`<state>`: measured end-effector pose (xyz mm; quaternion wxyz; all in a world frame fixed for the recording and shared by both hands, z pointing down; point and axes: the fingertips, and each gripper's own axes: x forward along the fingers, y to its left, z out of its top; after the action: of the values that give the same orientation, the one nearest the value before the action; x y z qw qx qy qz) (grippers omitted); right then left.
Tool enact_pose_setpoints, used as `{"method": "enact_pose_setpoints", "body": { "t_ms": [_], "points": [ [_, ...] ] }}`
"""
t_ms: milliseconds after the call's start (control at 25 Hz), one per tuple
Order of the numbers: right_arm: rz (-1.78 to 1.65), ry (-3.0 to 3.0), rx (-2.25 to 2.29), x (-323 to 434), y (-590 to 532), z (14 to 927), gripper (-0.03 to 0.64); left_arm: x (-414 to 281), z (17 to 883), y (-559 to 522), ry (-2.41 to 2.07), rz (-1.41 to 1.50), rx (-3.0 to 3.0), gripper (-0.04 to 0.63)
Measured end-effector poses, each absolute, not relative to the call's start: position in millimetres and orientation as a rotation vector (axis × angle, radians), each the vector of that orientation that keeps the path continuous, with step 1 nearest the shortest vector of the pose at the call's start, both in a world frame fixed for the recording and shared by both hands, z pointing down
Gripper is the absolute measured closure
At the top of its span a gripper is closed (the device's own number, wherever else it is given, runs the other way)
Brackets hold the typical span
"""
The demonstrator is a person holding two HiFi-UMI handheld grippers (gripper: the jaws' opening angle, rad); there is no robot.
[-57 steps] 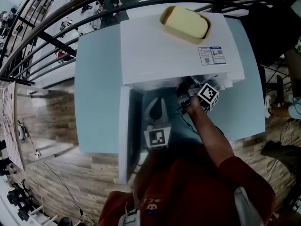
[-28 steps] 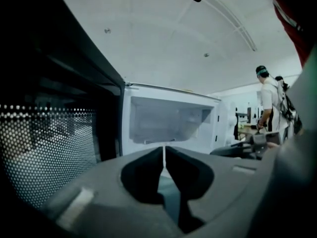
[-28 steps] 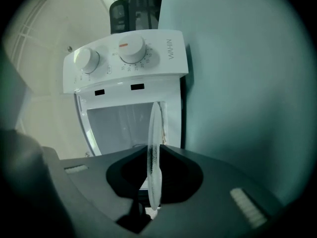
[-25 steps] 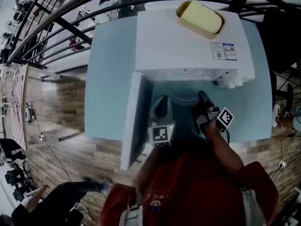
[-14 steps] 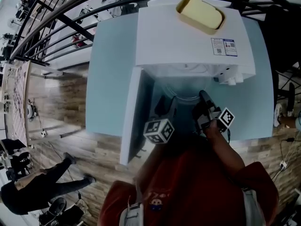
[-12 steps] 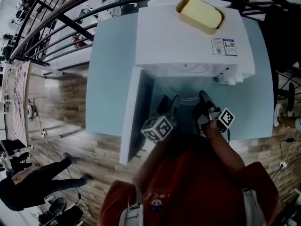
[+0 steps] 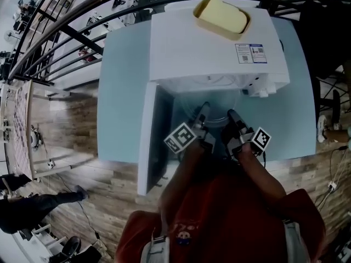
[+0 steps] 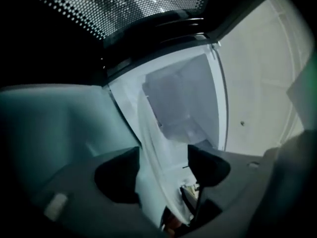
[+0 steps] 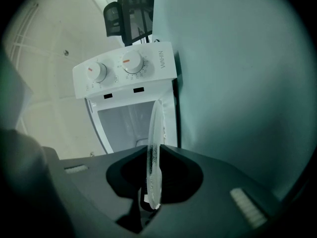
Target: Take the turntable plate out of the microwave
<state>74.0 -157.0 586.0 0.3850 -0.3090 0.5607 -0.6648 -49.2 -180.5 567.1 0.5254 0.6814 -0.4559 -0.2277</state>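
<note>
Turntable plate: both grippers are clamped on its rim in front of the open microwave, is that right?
Only the right gripper is clamped on the turntable plate. The left gripper view shows the left gripper with its jaws apart, just opened, the rim between them but not gripped. It is in front of the open microwave.

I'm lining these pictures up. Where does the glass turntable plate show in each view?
Head view: turntable plate, faint, centre, just outside the microwave.
Left gripper view: centre, edge-on, between the jaws of the left gripper, which have just been opening.
Right gripper view: lower centre, edge-on, clamped in the right gripper.
Shared landmark: the microwave, behind the plate in both gripper views.
</note>
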Motion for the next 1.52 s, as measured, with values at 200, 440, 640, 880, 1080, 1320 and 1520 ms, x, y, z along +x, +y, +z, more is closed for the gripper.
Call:
{"method": "enact_pose_setpoints", "body": {
  "t_ms": [200, 440, 640, 880, 1080, 1320, 1520],
  "points": [
    [-1.700, 1.444, -0.785, 77, -149, 586, 0.581, -44, 574, -187, -1.046, -0.597, 1.575, 0.307],
    [-1.732, 1.467, -0.771, 74, -140, 589, 0.581, -32, 581, -188, -0.961, -0.671, 1.503, 0.377],
    [-1.751, 1.501, -0.775, 69, -135, 592, 0.586, -29, 589, -189, -0.933, -0.727, 1.451, 0.513],
    [-1.761, 1.575, -0.791, 66, -129, 589, 0.586, -35, 595, -188, -0.931, -0.776, 1.389, 0.565],
    [-1.758, 1.647, -0.813, 72, -118, 588, 0.581, -30, 591, -176, -0.953, -0.785, 1.402, 0.565],
    [-1.711, 1.760, -0.827, 87, -93, 582, 0.569, -37, 587, -160, -1.017, -0.832, 1.377, 0.565],
    [-1.678, 1.802, -0.857, 109, -70, 577, 0.569, -38, 576, -130, -1.055, -0.868, 1.371, 0.565]
  ]
}}
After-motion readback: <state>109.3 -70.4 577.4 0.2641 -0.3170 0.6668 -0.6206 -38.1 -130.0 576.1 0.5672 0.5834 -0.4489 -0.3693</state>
